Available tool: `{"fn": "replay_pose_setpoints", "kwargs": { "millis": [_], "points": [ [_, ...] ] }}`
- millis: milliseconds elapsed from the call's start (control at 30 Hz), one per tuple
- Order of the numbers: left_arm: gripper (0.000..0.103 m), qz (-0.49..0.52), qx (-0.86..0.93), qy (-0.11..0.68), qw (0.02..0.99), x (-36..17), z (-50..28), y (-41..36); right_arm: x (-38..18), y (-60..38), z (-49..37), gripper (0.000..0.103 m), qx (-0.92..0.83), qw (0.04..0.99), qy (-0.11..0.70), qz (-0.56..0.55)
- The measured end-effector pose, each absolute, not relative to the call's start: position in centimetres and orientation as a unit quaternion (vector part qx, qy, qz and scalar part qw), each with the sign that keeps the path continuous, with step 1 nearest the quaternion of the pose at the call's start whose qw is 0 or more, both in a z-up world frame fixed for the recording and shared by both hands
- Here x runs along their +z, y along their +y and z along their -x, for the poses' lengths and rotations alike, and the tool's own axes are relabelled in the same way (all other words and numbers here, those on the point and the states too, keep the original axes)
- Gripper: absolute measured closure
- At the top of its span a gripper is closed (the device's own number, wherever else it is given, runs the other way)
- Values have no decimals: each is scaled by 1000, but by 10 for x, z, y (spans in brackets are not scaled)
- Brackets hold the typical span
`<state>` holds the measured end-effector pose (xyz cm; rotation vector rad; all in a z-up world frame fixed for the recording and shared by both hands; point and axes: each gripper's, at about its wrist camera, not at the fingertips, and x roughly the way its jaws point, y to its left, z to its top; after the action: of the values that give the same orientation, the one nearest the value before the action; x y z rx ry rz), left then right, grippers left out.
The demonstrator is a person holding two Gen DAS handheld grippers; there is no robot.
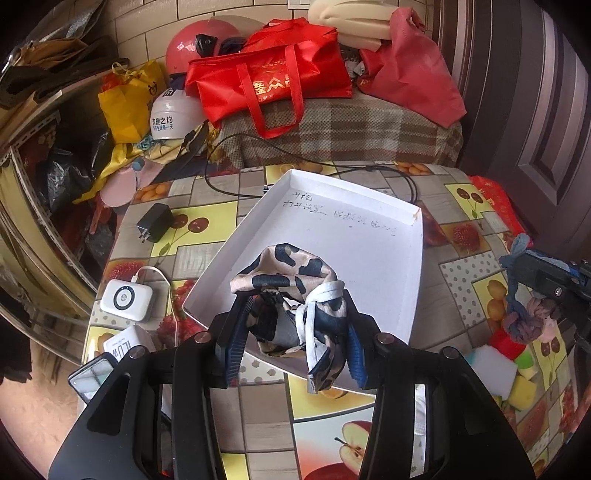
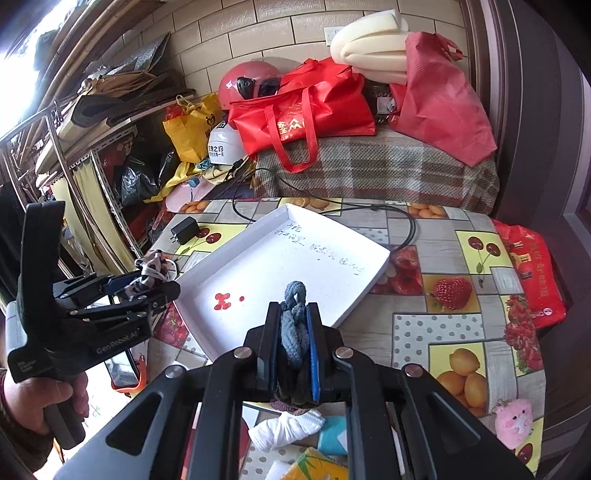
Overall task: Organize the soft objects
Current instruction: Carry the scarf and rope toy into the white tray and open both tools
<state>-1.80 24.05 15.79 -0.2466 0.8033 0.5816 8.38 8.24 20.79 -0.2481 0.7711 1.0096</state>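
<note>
Cow-print satin scrunchie with white lace strip [image 1: 291, 295], cream and navy, bunched, clamped between blue pads of left gripper [image 1: 293, 332]; jaws narrow, closed on fabric. Hung over near edge of shallow white cardboard tray [image 1: 369, 251], loose end drooping past tray rim. Same left gripper [image 2: 147, 284] seen at left in right wrist view, beside tray's near-left edge, handle gripped by a person's hand [image 2: 40, 402].

Grey-blue knotted fabric bundle [image 2: 295, 332] pinched tight in right gripper [image 2: 293, 347]; jaws nearly together, cloth sticking up above fingertips. Sat above tray's near edge. Same bundle [image 1: 517, 291] seen at right in left wrist view, dangling from right gripper [image 1: 554, 277] over table's right side, off the tray.

Tray lay diagonally mid-table on fruit-pattern vinyl tablecloth [image 2: 461, 325]; handwriting on its floor near far edge, red spots [image 2: 223, 301] toward near-left part.

Black charger plug [image 1: 155, 221] near table's far-left corner. White rounded power bank with cable [image 1: 127, 299] at left edge. Black cable [image 1: 332, 170] looped along far edge behind tray. Pink plush toy [image 2: 513, 421] at near-right edge. White rolled cloth [image 2: 288, 428] and coloured sponges [image 1: 517, 373] at near edge, sponges on the right.

Behind table: plaid-covered bench [image 1: 351, 136] carrying red tote bag [image 1: 269, 81], red helmet [image 1: 195, 48], cream foam roll [image 1: 351, 22].
</note>
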Motion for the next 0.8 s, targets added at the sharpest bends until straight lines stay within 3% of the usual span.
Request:
{"fn": "replay_pose_setpoints", "kwargs": {
  "millis": [800],
  "points": [
    [58,139,283,452,834,74,-42,278,143,155,-116,92,485,754,436,77]
  ]
}}
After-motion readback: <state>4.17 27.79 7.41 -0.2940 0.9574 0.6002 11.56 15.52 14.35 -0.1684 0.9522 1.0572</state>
